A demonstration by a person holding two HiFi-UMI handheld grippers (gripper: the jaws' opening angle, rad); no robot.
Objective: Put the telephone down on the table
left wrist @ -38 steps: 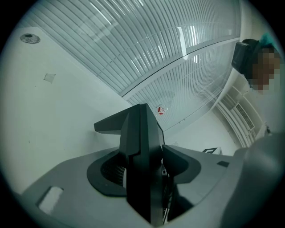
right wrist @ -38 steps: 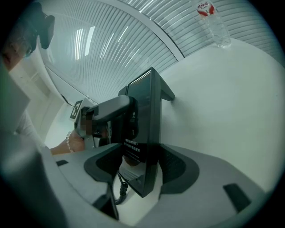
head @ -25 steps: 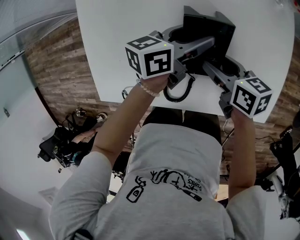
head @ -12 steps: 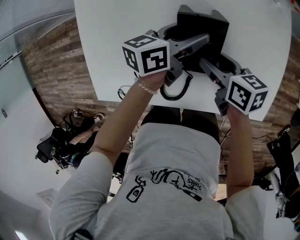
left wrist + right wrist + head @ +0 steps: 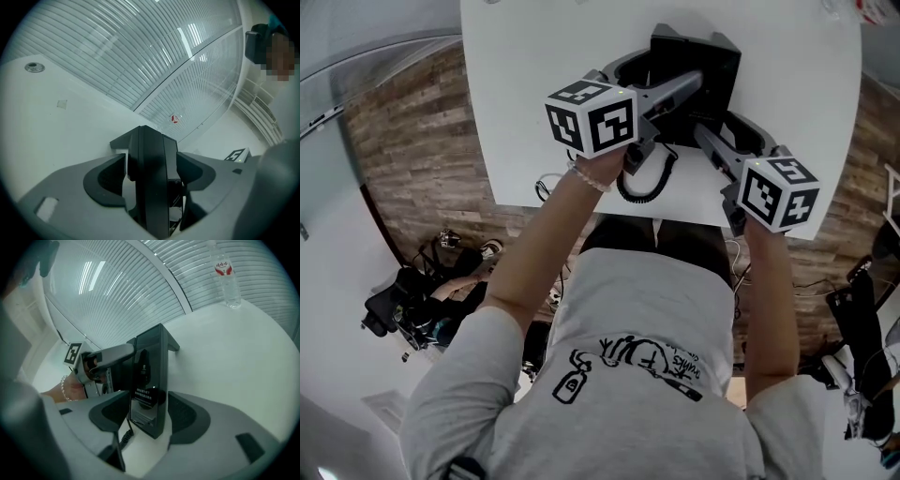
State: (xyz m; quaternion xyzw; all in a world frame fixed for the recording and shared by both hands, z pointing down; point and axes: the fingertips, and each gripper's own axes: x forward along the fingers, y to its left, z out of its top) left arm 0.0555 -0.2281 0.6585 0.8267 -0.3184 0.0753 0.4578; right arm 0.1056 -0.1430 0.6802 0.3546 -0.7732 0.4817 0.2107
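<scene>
The black telephone (image 5: pixel 696 58) stands on edge on the white table (image 5: pixel 534 94), and its coiled cord (image 5: pixel 645 184) trails toward the near edge. My left gripper (image 5: pixel 673 73) reaches in from the left. Its jaws are opening, with the telephone (image 5: pixel 152 164) between them and a thin strip of table showing beside the left pad (image 5: pixel 110 180). From the right, my right gripper (image 5: pixel 724 124) has the telephone (image 5: pixel 150 376) between its pads, which lie against both sides. The other gripper's marker cube (image 5: pixel 73 353) shows behind the telephone.
A clear water bottle (image 5: pixel 225 275) stands far back on the table. A small round metal fitting (image 5: pixel 33 67) sits in the tabletop at far left. The table's near edge (image 5: pixel 581 201) runs just before the person's body, with wooden floor (image 5: pixel 412 122) beyond it. A ribbed glass wall curves behind.
Both grippers stay around the telephone in about the same place. The head view has shifted slightly, so everything sits a little higher in the picture.
</scene>
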